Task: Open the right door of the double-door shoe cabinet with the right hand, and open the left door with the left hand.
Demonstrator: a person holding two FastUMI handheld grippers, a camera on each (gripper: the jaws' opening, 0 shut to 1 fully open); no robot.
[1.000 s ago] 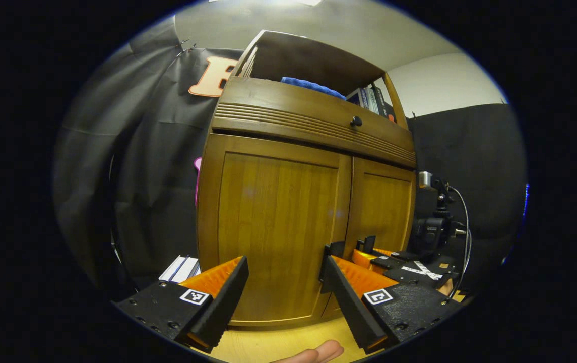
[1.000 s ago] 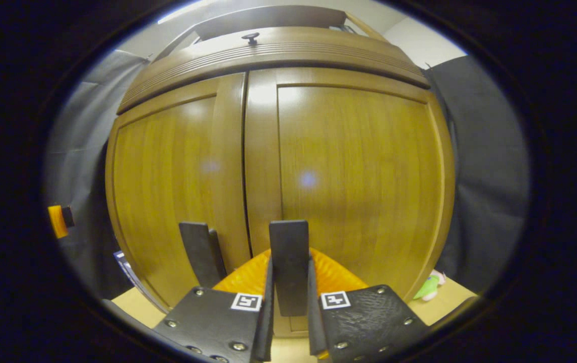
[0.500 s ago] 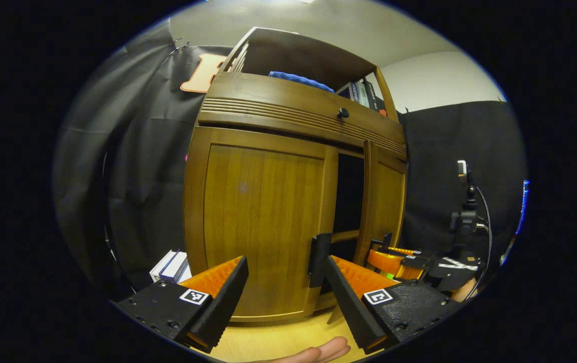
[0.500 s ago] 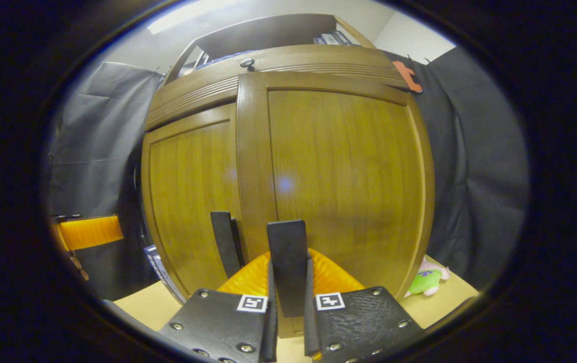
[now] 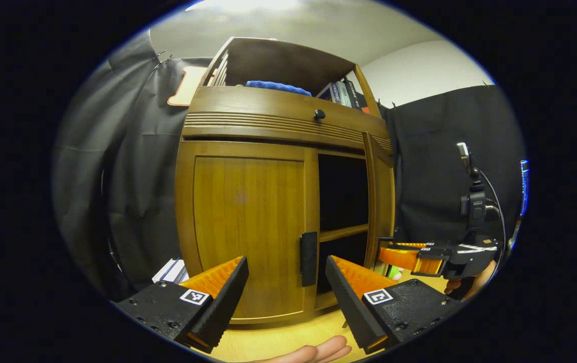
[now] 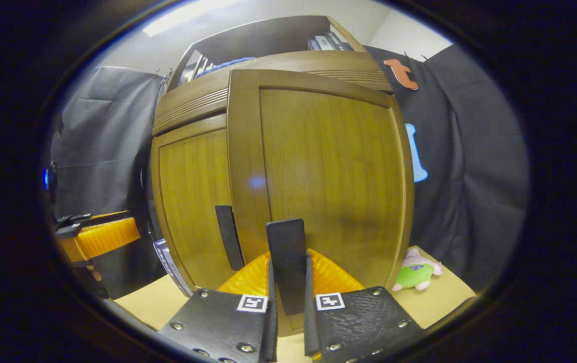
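Note:
The wooden shoe cabinet point(image 5: 248, 118) stands close ahead. Its left door point(image 5: 248, 222) is closed, with a black handle point(image 5: 309, 258) at its inner edge. My left gripper point(image 5: 286, 260) is open a little short of that door, holding nothing. The right door point(image 5: 381, 201) stands swung out, baring a dark inside with a shelf point(image 5: 343, 233). In the right gripper view the right door point(image 6: 328, 171) faces me, and my right gripper point(image 6: 289, 258) is shut on its black handle point(image 6: 286, 242). The right gripper point(image 5: 419, 254) also shows at that door's foot. The left gripper point(image 6: 99, 237) appears beside the left door point(image 6: 192, 201).
A blue cloth point(image 5: 278, 86) and books point(image 5: 341, 93) lie on the upper shelf above a drawer knob point(image 5: 319, 114). Books point(image 5: 170, 269) are stacked left of the cabinet's base. A camera on a stand point(image 5: 472, 201) is at the right. A plush toy point(image 6: 414, 275) lies beside the cabinet.
The right door has swung from closed to wide open, pulled by my right gripper on its handle. My left gripper stays open and has shifted slightly before the left door.

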